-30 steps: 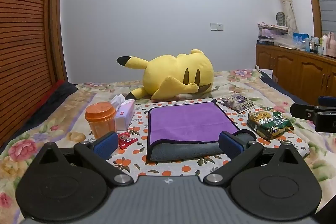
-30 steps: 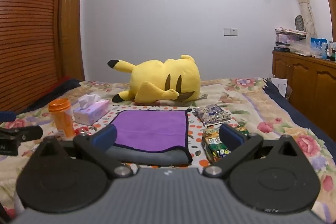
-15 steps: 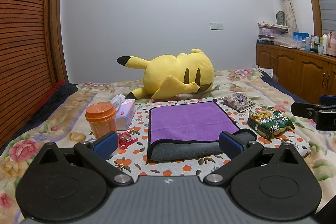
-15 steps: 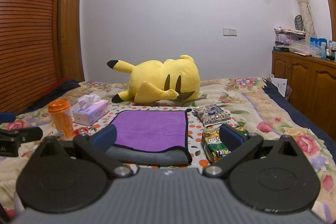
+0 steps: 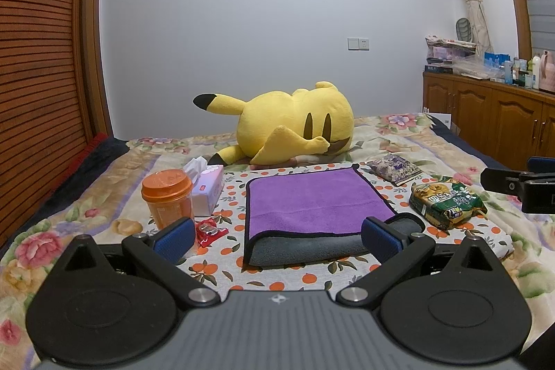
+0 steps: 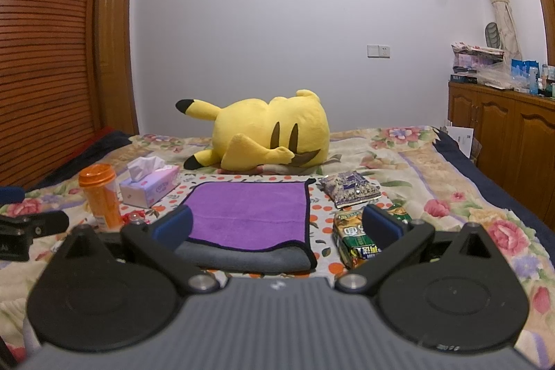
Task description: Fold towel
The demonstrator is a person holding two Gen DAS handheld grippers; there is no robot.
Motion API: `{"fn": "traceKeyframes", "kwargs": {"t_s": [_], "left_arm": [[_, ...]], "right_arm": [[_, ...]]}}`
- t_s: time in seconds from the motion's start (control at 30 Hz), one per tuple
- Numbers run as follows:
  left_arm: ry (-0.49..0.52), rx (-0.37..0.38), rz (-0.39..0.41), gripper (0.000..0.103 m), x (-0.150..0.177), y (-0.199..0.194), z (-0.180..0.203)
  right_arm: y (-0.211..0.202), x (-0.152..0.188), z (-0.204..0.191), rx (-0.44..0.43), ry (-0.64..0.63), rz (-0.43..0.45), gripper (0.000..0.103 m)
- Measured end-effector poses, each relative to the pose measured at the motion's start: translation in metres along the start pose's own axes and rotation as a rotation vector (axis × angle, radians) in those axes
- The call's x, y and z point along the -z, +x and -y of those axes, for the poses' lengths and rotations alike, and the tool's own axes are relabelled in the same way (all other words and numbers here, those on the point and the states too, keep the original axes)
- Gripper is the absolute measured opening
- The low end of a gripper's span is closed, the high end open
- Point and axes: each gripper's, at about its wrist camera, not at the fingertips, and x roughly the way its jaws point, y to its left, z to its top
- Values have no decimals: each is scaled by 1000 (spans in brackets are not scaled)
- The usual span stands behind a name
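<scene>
A purple towel with a grey underside and black edging lies folded flat on an orange-dotted cloth on the bed; it also shows in the right wrist view. My left gripper is open and empty, held just in front of the towel's near folded edge. My right gripper is open and empty, in front of the towel's near right part. Each gripper shows at the edge of the other's view: the right gripper's side and the left gripper's side.
An orange cup, a tissue box and a red wrapper lie left of the towel. A green snack bag and a purple packet lie right of it. A yellow plush lies behind. Wooden cabinets stand at right.
Both grippers have drifted very slightly; the towel and the other objects have not moved. Both grippers stay open.
</scene>
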Motion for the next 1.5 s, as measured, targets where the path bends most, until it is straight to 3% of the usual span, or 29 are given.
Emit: {"fn": "traceKeyframes", "kwargs": {"t_s": [1.5], "left_arm": [[6,0,-9,103,4,1,-7]], "right_arm": [[1,1,1,2,7,-4,103]]}}
